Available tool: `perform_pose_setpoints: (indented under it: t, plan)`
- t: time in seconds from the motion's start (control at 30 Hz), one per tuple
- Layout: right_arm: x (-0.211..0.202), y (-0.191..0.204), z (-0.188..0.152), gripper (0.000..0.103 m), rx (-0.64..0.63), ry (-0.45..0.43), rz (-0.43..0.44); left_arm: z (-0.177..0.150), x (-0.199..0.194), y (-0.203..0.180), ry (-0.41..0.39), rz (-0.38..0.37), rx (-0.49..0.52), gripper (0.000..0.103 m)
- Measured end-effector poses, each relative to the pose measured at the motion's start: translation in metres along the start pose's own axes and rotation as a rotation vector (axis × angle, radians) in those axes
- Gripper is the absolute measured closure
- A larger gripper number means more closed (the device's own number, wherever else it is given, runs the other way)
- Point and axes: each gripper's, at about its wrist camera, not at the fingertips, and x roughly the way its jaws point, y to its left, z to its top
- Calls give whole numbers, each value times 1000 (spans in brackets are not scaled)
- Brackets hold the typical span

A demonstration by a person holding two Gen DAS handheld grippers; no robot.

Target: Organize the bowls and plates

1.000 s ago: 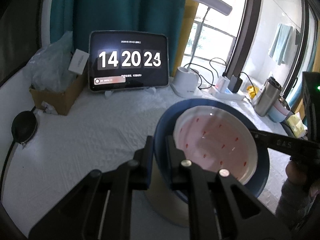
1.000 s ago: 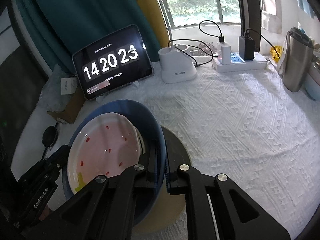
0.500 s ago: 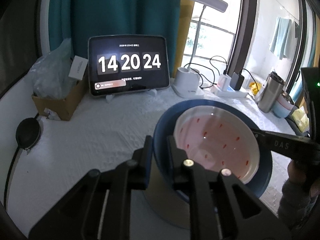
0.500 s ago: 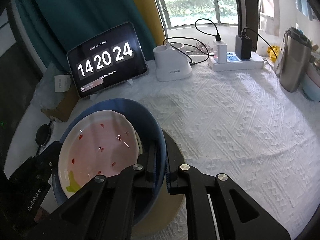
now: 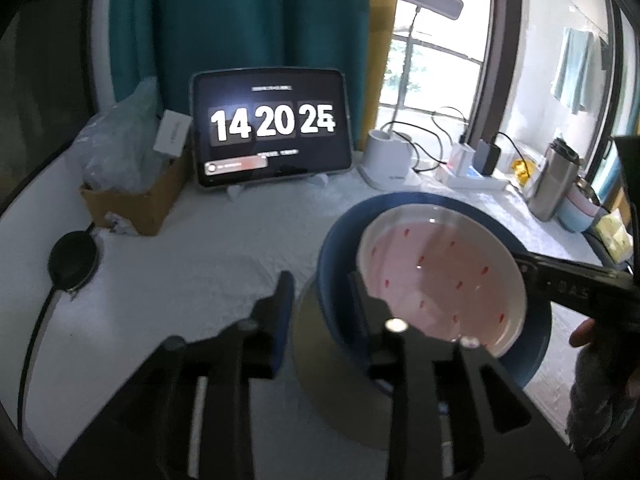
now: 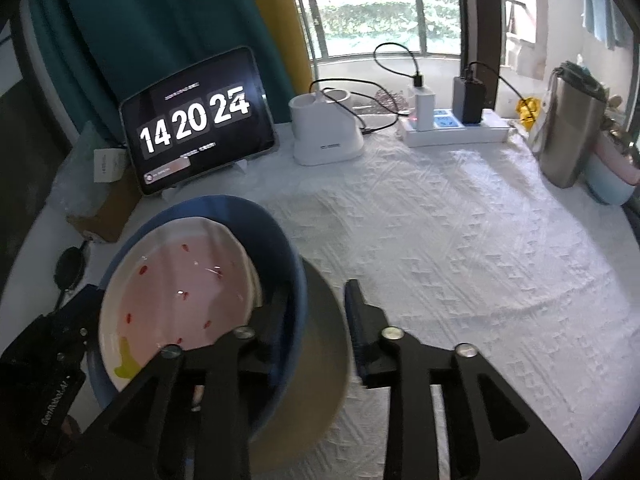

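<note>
The jaws of the left gripper (image 5: 320,300) and right gripper (image 6: 316,312) have just been opening. The blue bowl (image 5: 336,240) rim is straddled by each, unpinched. A pink plate (image 5: 440,272) is nested inside.

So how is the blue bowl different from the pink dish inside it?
The blue bowl is bigger and plain dark blue; the pink dish is smaller, pale with a white rim and little red marks. The bowl sits on a tan bowl; the dish nests inside the blue one. Both are round.
</note>
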Motion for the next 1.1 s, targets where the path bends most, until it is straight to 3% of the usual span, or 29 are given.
perform_pose_setpoints:
  t: [0.17, 0.33, 0.4, 0.5, 0.6, 1.1]
  plan:
    - [-14, -5, -2, 44, 5, -33, -17, -2, -7, 4, -10, 22, -20, 56]
    - [-25, -8, -8, 43, -8, -45, -30, -7, -15, 4, -18, 34, -33, 49]
    - [-28, -10, -11, 41, -11, -45, -18, -10, -21, 4, -27, 31, -42, 33]
    - [-37, -10, -16, 39, -14, -47, -3, -13, -30, 3, -20, 14, -69, 24]
    - [-47, -10, -20, 38, -20, -60, -1, -16, -42, -3, -54, 32, -48, 21]
    - [-92, -30, -52, 38, -14, -110, -35, -37, -88, -36, -103, -29, -17, 15]
